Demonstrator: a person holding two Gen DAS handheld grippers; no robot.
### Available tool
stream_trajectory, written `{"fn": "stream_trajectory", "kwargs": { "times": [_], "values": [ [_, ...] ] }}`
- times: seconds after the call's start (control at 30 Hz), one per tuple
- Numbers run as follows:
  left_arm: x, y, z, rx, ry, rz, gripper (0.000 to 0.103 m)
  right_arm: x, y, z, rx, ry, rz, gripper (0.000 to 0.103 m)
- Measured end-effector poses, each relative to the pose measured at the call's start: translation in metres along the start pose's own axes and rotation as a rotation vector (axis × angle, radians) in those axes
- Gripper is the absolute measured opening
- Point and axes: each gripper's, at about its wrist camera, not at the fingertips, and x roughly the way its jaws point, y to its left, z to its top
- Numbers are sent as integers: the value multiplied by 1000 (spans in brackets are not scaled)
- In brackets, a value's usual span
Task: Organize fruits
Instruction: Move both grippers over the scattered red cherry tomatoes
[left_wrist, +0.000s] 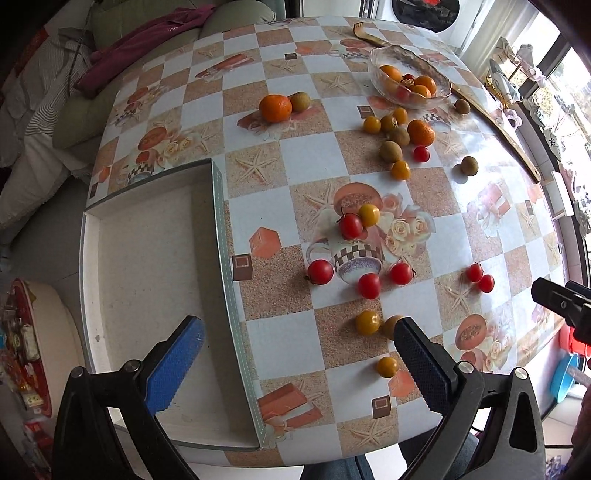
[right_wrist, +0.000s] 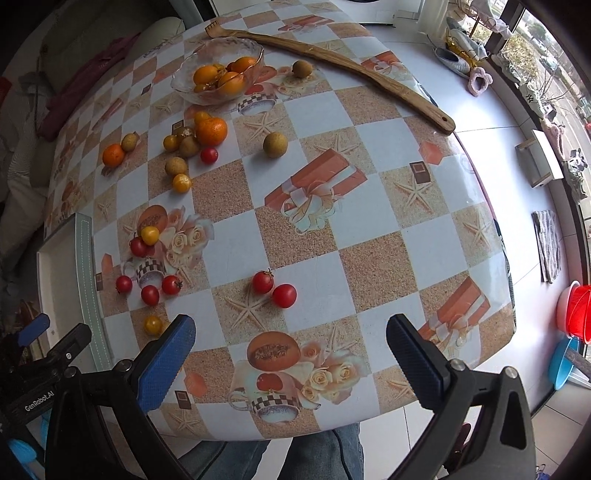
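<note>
Red cherry tomatoes (left_wrist: 320, 271) (right_wrist: 262, 281), yellow cherry tomatoes (left_wrist: 368, 322) (right_wrist: 152, 325), brown longans (left_wrist: 390, 151) (right_wrist: 275, 145) and tangerines (left_wrist: 275, 108) (right_wrist: 211, 130) lie scattered on the patterned table. A glass bowl (left_wrist: 380, 79) (right_wrist: 183, 79) at the far side holds several tangerines and a tomato. A white tray (left_wrist: 147, 266) (right_wrist: 61, 266) lies at the table's left. My left gripper (left_wrist: 295, 339) is open and empty, over the tray's right rim. My right gripper (right_wrist: 290, 341) is open and empty above the table's near edge.
A long wooden back scratcher (right_wrist: 332, 62) (left_wrist: 491, 114) lies along the far right of the table. A sofa with cushions and a maroon cloth (left_wrist: 147, 40) stands to the left. Red and blue basins (right_wrist: 572, 314) sit on the floor at right.
</note>
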Motion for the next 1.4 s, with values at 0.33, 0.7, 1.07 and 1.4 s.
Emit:
{"fn": "stream_trajectory", "kwargs": {
  "times": [0.33,0.7,1.07,1.4],
  "values": [
    [-10,8,2,18,-24,-10,103,-10,20,-4,-16,-3,-2,103],
    [-1,12,-3,-6,-14,-21,103,-7,24,-13,-54,5,-26,103],
    [4,15,-3,-8,-30,-31,103,2,18,-17,-42,21,-20,103],
    [26,-3,10,62,-61,-28,103,28,7,-20,-18,42,-2,103]
  ]
}}
